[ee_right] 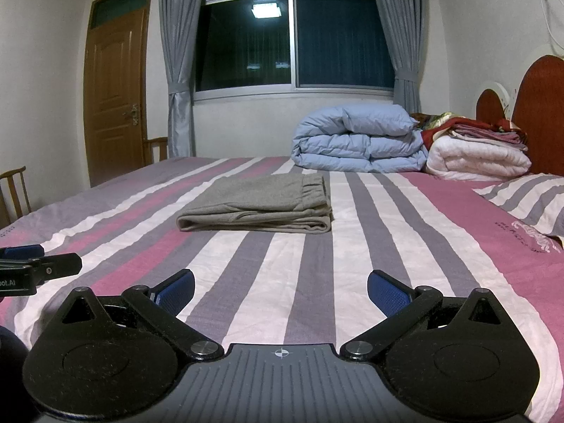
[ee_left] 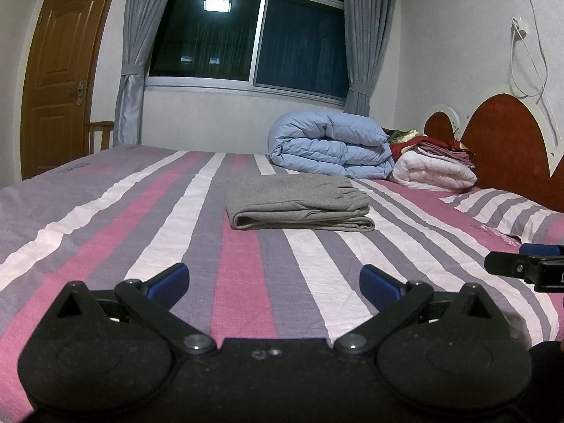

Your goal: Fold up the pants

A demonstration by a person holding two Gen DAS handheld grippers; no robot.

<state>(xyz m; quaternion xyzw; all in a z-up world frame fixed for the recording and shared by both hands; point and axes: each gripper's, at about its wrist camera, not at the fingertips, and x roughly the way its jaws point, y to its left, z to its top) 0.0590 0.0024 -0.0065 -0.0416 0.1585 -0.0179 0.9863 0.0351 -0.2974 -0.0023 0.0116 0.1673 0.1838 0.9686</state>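
Grey pants (ee_left: 296, 204) lie folded in a flat stack on the striped bed (ee_left: 105, 232), waistband to the right; the right wrist view shows the same pants (ee_right: 261, 206) near the bed's middle. My left gripper (ee_left: 274, 283) hovers low over the sheet well in front of the pants, open, with nothing between its blue pads. My right gripper (ee_right: 281, 290) is also open and empty, a similar way back from the pants. Each gripper shows at the edge of the other's view: the right gripper (ee_left: 528, 262) and the left gripper (ee_right: 35, 268).
A rolled light-blue duvet (ee_left: 331, 148) and a white quilt with folded cloths (ee_left: 437, 169) sit at the far end by the red headboard (ee_left: 507, 144). A striped pillow (ee_left: 507, 211) lies on the right. A wooden door (ee_left: 60, 81) and chairs (ee_right: 14, 190) stand left.
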